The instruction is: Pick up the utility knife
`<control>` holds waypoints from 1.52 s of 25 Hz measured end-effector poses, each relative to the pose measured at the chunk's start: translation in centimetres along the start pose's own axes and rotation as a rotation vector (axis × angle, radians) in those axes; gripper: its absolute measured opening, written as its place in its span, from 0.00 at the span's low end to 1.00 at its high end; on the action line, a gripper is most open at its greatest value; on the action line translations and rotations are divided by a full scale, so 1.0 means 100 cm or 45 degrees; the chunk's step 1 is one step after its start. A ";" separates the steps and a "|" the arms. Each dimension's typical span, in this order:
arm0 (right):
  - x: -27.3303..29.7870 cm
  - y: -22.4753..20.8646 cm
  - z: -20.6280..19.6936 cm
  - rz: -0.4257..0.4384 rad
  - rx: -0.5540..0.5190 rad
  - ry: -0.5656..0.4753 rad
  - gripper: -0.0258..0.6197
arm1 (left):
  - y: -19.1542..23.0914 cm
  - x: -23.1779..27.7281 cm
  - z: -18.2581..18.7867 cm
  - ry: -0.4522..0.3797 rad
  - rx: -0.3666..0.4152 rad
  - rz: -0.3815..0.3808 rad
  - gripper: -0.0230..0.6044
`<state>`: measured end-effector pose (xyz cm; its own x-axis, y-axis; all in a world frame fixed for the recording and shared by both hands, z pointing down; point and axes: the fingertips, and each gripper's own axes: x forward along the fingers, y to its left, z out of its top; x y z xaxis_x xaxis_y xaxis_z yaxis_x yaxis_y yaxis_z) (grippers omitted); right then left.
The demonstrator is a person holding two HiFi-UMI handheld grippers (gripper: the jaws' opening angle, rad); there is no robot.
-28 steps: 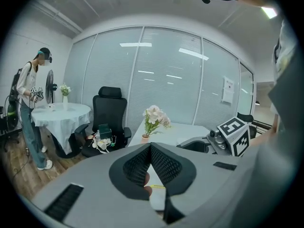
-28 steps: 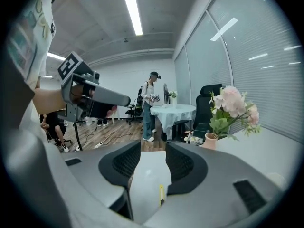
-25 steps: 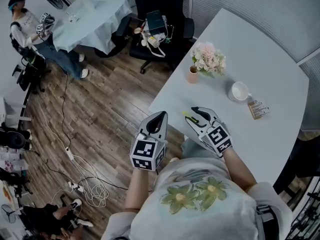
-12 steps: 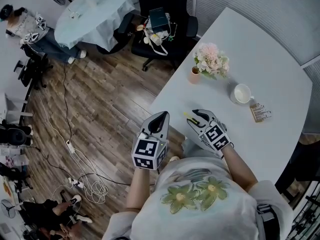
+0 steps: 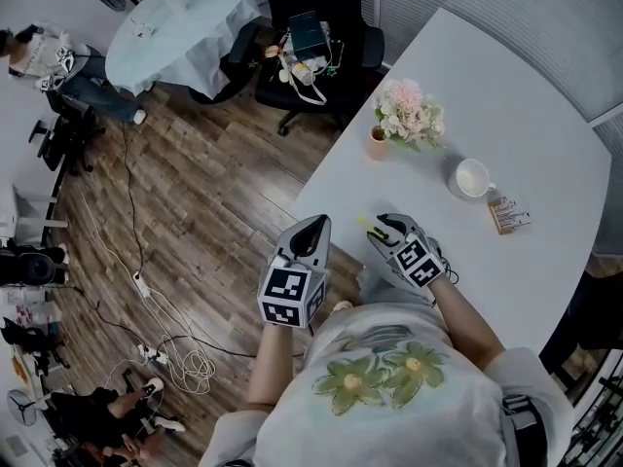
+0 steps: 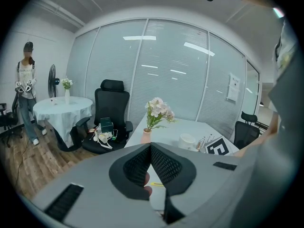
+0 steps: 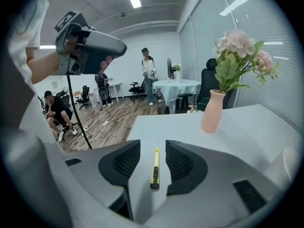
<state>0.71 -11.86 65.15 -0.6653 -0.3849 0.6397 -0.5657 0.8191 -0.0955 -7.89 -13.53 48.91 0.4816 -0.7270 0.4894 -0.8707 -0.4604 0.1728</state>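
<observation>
The right gripper (image 7: 153,161) is held low over the near left edge of the white table (image 5: 506,144), forearm stretched forward from the body. Its jaws are spread, and the yellow utility knife (image 7: 155,167) lies flat on the table between them, apart from both pads. The left gripper (image 6: 150,147) is held left of the table over the wooden floor (image 5: 209,212), pointing far, its jaws pressed together at the tips.

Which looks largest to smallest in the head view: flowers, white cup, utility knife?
1. flowers
2. white cup
3. utility knife, though only its yellow end shows past the open right gripper, so its rank against the cup is unsure.
</observation>
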 end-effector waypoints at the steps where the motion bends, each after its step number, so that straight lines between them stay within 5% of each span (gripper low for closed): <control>1: 0.002 0.000 -0.004 0.001 0.001 0.012 0.30 | -0.001 0.001 0.000 0.001 0.000 -0.001 0.04; 29: 0.038 -0.014 -0.067 -0.037 0.002 0.224 0.30 | -0.002 0.004 -0.008 0.035 0.006 0.015 0.04; 38: 0.035 -0.020 -0.063 -0.120 -0.055 0.253 0.16 | -0.003 0.000 -0.007 0.032 0.006 0.013 0.04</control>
<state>2.58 -12.16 72.39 -0.4992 -0.3724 0.7824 -0.5963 0.8028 0.0016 -7.75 -13.03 49.43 0.4703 -0.7185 0.5124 -0.8749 -0.4559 0.1636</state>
